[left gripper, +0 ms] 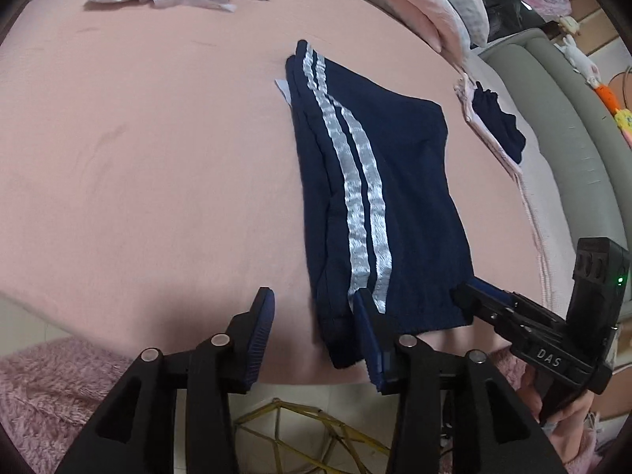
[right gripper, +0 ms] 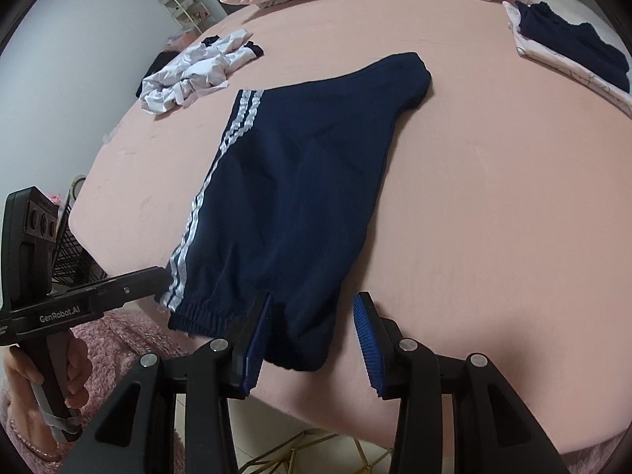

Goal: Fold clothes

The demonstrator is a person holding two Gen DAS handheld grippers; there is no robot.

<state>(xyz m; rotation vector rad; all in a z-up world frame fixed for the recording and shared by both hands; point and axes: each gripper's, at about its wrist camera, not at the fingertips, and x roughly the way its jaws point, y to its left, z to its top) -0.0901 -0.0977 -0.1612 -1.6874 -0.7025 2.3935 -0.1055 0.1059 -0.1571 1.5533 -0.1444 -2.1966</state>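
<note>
Through my left wrist camera, my left gripper (left gripper: pixel 314 308) hung partly open and empty above the navy trousers' (left gripper: pixel 395 181) elastic cuffs, laid lengthwise on the pink bedsheet (left gripper: pixel 158 158) for folding. From the right wrist camera, my right gripper (right gripper: pixel 314 310) also gaped empty over the cuffs; crumpled white clothes (right gripper: pixel 189 75) lay farther off

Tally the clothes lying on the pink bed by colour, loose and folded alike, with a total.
Navy: 2, the striped trousers and a folded navy piece
White: 1, a crumpled heap
Pale pink: 1, a folded piece under the navy one
Total: 4
</note>
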